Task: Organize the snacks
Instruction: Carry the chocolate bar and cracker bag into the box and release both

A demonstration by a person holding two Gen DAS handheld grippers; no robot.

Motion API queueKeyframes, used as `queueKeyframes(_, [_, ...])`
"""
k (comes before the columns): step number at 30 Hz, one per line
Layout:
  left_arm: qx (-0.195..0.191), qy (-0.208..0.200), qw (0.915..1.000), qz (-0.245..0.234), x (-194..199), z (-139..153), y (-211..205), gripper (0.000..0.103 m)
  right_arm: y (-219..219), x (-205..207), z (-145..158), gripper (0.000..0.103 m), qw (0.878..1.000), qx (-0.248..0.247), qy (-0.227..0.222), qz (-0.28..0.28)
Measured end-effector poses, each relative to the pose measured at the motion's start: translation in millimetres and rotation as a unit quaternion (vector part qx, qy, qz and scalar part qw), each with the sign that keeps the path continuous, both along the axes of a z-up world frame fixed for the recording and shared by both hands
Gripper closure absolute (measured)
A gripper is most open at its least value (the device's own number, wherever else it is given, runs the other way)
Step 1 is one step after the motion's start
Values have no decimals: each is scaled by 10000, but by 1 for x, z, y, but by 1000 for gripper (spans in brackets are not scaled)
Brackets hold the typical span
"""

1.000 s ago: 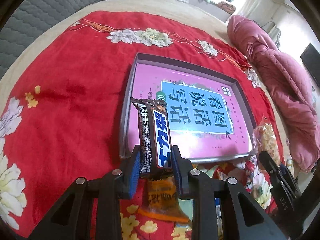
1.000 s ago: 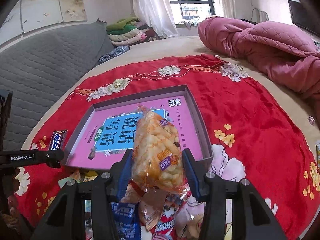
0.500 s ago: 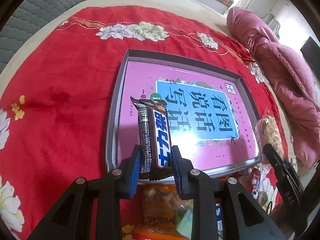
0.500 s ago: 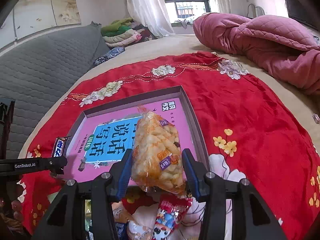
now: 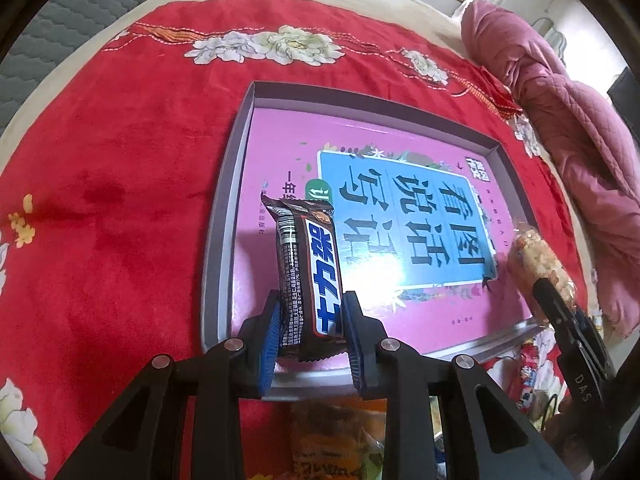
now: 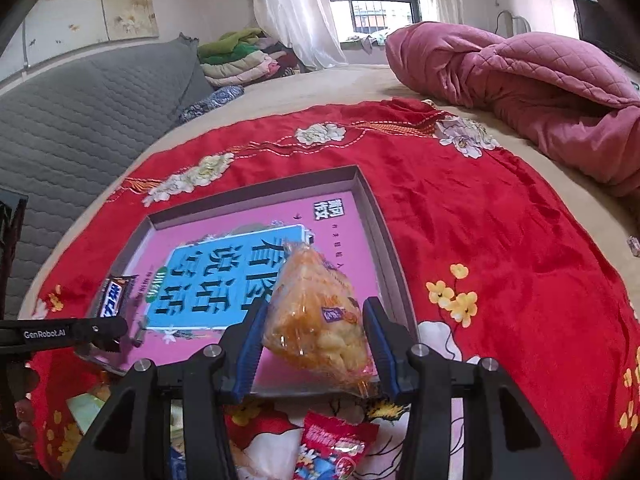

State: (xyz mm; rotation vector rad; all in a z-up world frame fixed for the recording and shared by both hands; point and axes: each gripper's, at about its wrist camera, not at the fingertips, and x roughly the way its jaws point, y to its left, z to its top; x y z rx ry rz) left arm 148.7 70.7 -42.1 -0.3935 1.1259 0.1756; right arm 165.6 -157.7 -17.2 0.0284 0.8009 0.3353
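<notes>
Chocolate bar (image 5: 310, 276) in a dark brown wrapper with a blue-and-white label, held upright in the left gripper (image 5: 310, 338): fingers (image 5: 269, 340) closed narrowly on its lower end, blue pads pressing both sides. Bar hangs over the near left corner of a shallow grey tray (image 5: 224, 216) lined with a pink sheet bearing a blue panel of large characters. Tray lies on a red floral cloth (image 5: 104, 184) spread on the bed. At the right edge of the left wrist view, a bag of puffed snacks (image 5: 536, 256) sits in the tip of the right gripper, over the tray's near right corner. Orange packet (image 5: 332, 432) lies on the cloth below the left gripper. Pink quilt (image 5: 572, 132) bunched at far right.

Right wrist view: right gripper (image 6: 316, 344), fingers (image 6: 250, 348) moderately apart and closed on the clear bag of yellow-orange puffed snacks (image 6: 316, 320), which stands above the tray's (image 6: 384, 236) near edge. Left gripper (image 6: 108, 330) enters from the left with the chocolate bar (image 6: 114, 296) over the tray's left side. Red snack packet (image 6: 332, 452) lies on the cloth (image 6: 500, 240) under the right gripper. Grey quilted headboard (image 6: 80, 120), folded bedding and a curtained window stand behind.
</notes>
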Motion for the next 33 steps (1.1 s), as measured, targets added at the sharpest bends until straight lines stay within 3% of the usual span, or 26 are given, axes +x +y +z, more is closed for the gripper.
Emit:
queueKeyframes(5, [5, 38, 10000, -35, 6, -5, -1, 73, -3, 8, -9, 54, 9998, -118, 85, -154])
queueKeyframes(19, [-35, 58, 9999, -90, 14, -8, -1, 72, -15, 8, -5, 54, 9995, 197, 41, -236])
queueKeyframes(33, [-132, -83, 9999, -55, 8, 1, 2, 56, -19, 4, -1, 50, 9991, 323, -1, -272])
